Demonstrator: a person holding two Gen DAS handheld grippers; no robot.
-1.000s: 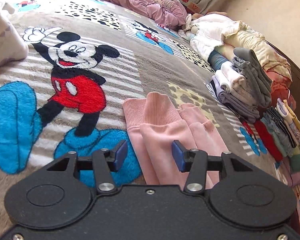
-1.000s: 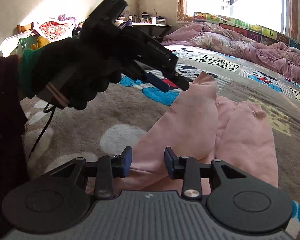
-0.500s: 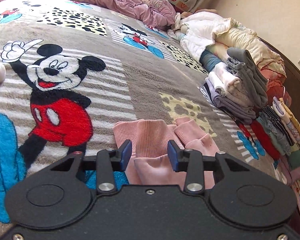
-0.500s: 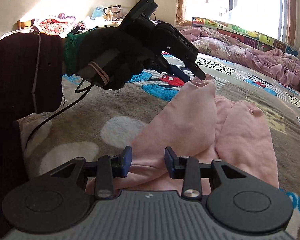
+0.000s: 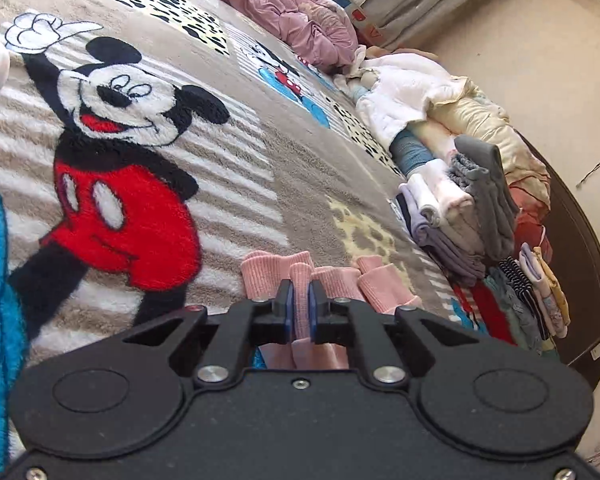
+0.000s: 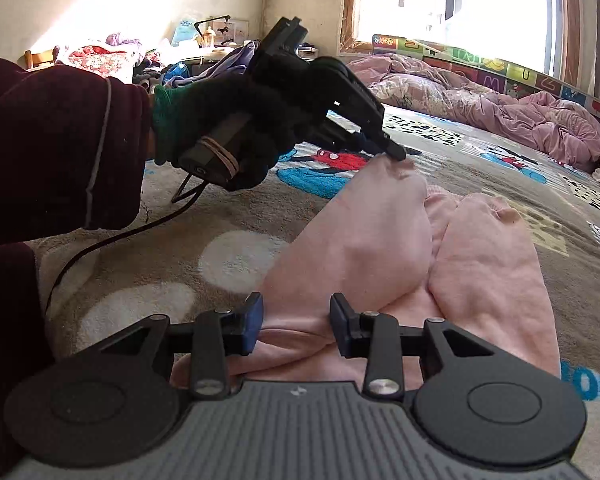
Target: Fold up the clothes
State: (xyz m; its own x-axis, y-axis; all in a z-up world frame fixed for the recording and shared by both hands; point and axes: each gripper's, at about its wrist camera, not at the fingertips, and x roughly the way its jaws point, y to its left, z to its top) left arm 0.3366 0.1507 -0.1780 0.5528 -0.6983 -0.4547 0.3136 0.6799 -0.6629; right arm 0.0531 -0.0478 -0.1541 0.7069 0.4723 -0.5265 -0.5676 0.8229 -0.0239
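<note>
Large capital letters on the colourful alphabet board beneath the window, "OU" in blue on the blanket

Bed covered by a plush blanket with cartoon-mouse print, tan/white stripes and spotted patches. Landmark: the big mouse figure on the blanket. Pink garment lies flat on the blanket just right of the mouse's legs, ribbed cuffs pointing away. Folded stacks well right of the mouse, along the bed edge. White and cream bedding beyond those stacks. Crumpled mauve quilt far behind the mouse.
</note>
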